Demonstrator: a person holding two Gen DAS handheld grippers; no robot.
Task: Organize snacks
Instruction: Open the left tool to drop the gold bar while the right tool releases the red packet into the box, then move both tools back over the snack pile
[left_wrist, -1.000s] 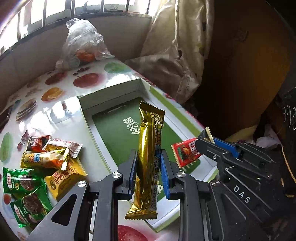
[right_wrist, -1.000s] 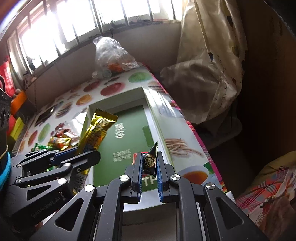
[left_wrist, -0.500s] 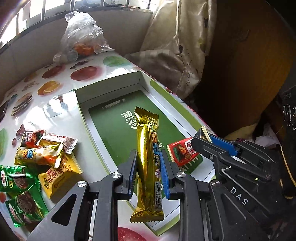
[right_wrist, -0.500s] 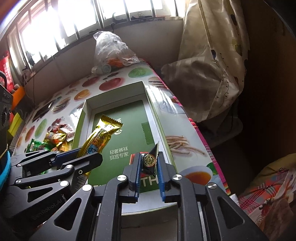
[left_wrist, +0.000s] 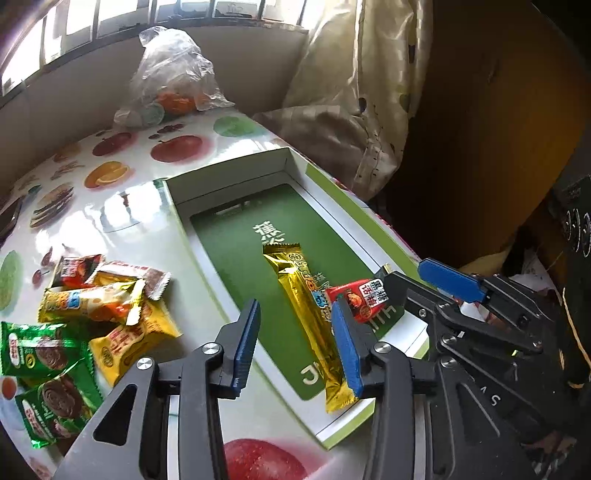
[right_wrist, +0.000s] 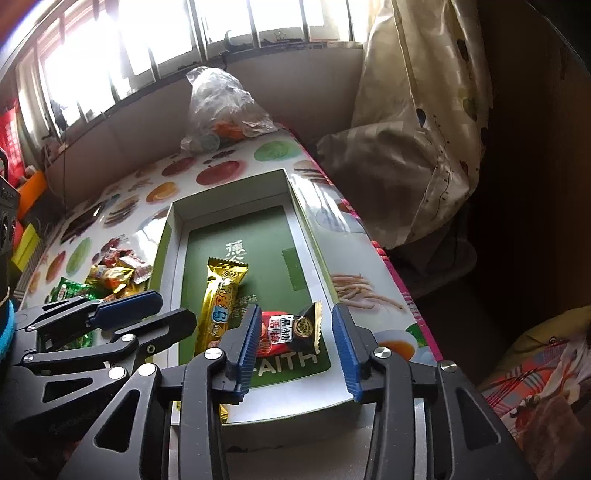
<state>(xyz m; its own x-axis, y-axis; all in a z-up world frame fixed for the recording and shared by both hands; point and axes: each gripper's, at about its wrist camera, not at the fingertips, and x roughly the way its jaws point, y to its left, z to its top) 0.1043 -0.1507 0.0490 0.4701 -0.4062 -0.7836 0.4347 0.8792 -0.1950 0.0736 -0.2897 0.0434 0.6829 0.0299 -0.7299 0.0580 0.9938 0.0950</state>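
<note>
Two snacks lie in the shallow green-floored box (right_wrist: 236, 236): one long gold bar (left_wrist: 310, 317) and one small red-and-black candy (right_wrist: 291, 330). The left gripper (left_wrist: 295, 347) has its jaws spread wide and holds nothing; the gold bar lies flat below and ahead of them, touching the inner face of the right-hand jaw in that view. The right gripper (right_wrist: 295, 343) also has its jaws spread, with the candy lying on the box floor between and just ahead of them, close to the left-hand jaw.

Left of the left gripper's jaws, outside the box, sits a pile of loose snacks (left_wrist: 85, 314): at least three yellow packets, two green ones, and two or three small red or brown ones; they overlap, so the count is uncertain.

The table (left_wrist: 122, 192) wears a glossy fruit-print cover. At its far end sits one crumpled clear plastic bag (right_wrist: 221, 110) with something orange inside, too blurred to name. Barred windows (right_wrist: 147, 55) glare white behind; a cream curtain (right_wrist: 417, 140) hangs beyond the right jaw. The bar's near end is hidden by the right gripper's jaw in the right wrist view.
</note>
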